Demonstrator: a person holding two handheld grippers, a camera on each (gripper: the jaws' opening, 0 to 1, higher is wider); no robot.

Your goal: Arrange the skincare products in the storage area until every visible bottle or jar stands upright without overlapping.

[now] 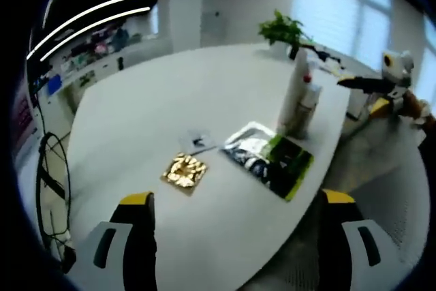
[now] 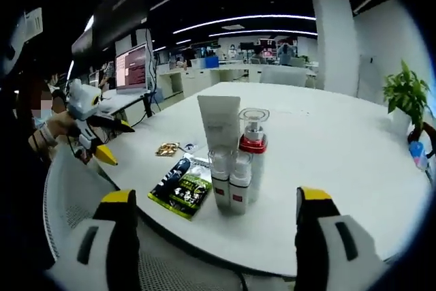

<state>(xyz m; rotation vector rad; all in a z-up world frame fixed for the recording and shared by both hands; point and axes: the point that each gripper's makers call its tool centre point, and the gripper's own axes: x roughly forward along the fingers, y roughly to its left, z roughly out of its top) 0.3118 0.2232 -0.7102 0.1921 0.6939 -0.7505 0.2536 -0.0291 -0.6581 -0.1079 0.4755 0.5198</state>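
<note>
Already upright, the skincare bottles [image 2: 235,161] cluster at centre frame of the right gripper view, dead ahead of the right gripper [image 2: 214,226]; both grippers gape empty, left gripper [image 1: 235,226] farther off.

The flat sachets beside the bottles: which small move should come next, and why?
Probably bring the open right gripper toward the green-black sachet. It lies flat at the table edge, close to the upright bottle cluster. The gold sachet also lies flat, farther off. The left gripper is open, holding nothing.
</note>
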